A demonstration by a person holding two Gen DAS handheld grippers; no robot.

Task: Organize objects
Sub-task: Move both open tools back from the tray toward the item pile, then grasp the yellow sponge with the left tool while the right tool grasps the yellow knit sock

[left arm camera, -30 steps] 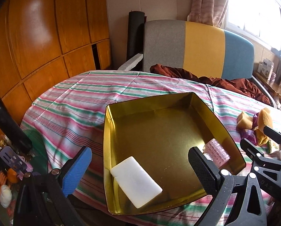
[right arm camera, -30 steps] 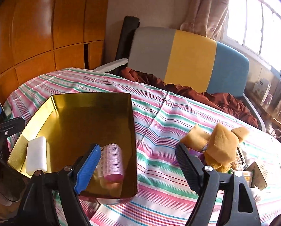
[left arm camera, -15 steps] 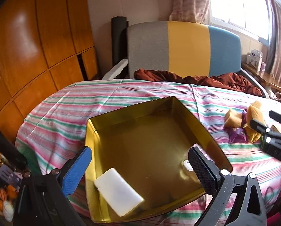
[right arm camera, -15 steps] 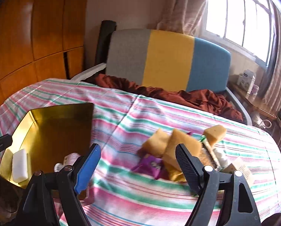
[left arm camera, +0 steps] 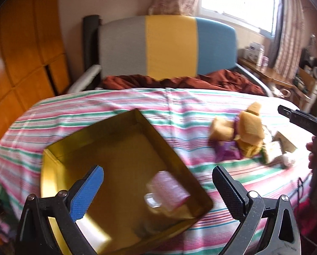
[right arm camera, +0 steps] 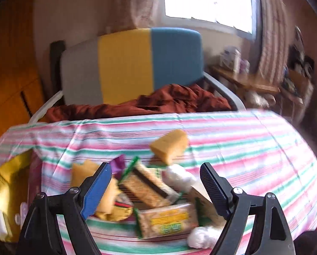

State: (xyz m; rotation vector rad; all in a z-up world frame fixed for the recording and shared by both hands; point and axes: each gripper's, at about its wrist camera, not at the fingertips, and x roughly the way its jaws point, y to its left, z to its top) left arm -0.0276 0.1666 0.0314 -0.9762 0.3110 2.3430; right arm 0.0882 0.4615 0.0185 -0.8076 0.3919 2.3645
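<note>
Snack packets [right arm camera: 156,193] lie heaped on the striped tablecloth [right arm camera: 254,148] directly under the right gripper [right arm camera: 156,184], whose jaws are opening with nothing pressed between its blue and black pads; a layered wafer pack sits in the gap but below them, untouched. Around that pack lie a yellow-labelled cracker packet [right arm camera: 169,221], white wrapped lumps, a purple wrapper and a yellow sponge-like block [right arm camera: 169,146] at the far side of the heap. The left gripper [left arm camera: 158,189] hangs with its jaws wide apart and empty above the gold tin tray [left arm camera: 58,163], which sits near the table's edge and holds a blurred pink item [left arm camera: 169,189] in its near right corner. Beyond the table stands a chair [left arm camera: 169,46] with a grey, yellow and blue back, rust-red cloth [left arm camera: 179,80] bunched on its seat.
</note>
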